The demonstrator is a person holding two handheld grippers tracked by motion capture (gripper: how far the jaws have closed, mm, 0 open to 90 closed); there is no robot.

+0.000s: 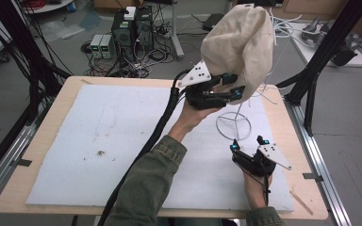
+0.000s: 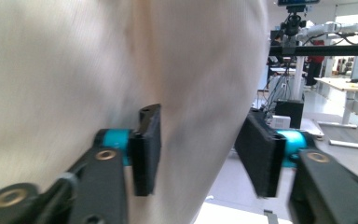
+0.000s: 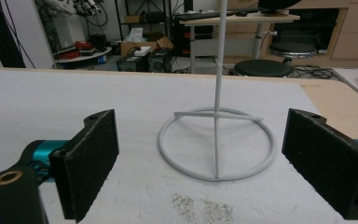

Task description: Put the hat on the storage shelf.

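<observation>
While raised, the cream bag [image 1: 239, 44] hangs between the left tongs [image 1: 230, 84].

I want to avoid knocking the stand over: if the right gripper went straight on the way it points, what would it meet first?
Probably the white wire stand: its ring base lies on the white mat dead ahead of the open right gripper, between the jaw lines, the upright pole just behind. Depth is hard to judge.
</observation>
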